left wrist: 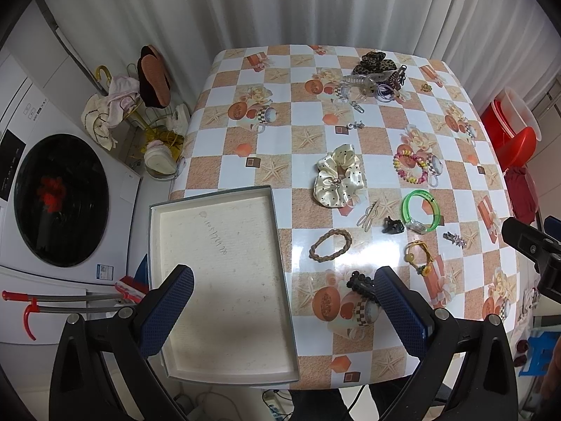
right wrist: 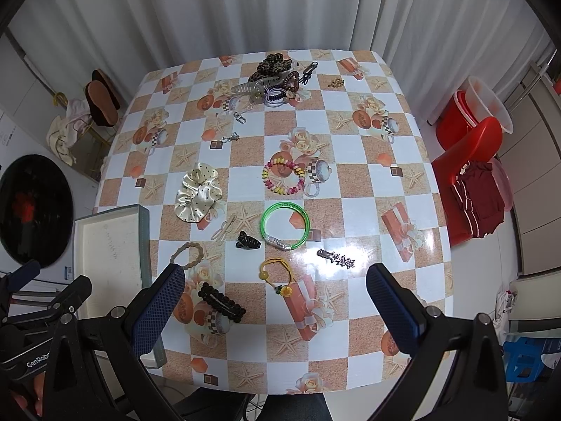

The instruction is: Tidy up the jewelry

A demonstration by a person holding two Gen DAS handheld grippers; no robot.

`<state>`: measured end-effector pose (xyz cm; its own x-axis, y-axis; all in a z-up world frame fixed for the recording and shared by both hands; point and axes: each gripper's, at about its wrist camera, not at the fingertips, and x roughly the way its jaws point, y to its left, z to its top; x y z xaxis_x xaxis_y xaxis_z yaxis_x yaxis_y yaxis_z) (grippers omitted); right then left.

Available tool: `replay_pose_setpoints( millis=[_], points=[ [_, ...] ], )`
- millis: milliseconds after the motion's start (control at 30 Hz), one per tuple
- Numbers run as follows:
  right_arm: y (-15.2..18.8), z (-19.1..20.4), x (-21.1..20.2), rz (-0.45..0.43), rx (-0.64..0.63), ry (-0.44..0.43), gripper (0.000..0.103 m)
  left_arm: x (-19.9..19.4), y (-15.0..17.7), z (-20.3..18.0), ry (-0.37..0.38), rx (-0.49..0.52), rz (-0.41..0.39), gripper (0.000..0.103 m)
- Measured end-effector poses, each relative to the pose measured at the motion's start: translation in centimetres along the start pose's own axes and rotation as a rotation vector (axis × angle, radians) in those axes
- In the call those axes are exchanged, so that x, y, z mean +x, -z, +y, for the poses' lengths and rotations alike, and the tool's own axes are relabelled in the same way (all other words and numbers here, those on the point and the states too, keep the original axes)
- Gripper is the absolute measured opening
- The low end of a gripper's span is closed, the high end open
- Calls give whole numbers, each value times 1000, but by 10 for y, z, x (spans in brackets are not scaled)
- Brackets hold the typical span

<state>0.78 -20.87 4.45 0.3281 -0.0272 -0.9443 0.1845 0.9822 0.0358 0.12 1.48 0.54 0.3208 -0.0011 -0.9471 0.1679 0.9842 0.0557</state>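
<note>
A shallow white box tray lies at the table's near left, also in the right wrist view. Jewelry and hair items lie scattered: cream scrunchie, green bangle, brown braided tie, black beaded clip, yellow cord bracelet, silver star clip, beaded bracelet, small black claw clip. My left gripper is open and empty above the tray's right edge. My right gripper is open and empty above the yellow bracelet.
A pile of clips and ties sits at the far edge of the checkered table. A washing machine stands left, red tubs right. White curtains hang behind.
</note>
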Motion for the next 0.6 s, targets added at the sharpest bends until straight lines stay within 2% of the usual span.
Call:
replay_pose_setpoints(
  millis=[600],
  points=[
    [0, 1, 1, -1, -1, 0, 103, 0, 1, 0, 0, 0, 0, 103]
  ],
)
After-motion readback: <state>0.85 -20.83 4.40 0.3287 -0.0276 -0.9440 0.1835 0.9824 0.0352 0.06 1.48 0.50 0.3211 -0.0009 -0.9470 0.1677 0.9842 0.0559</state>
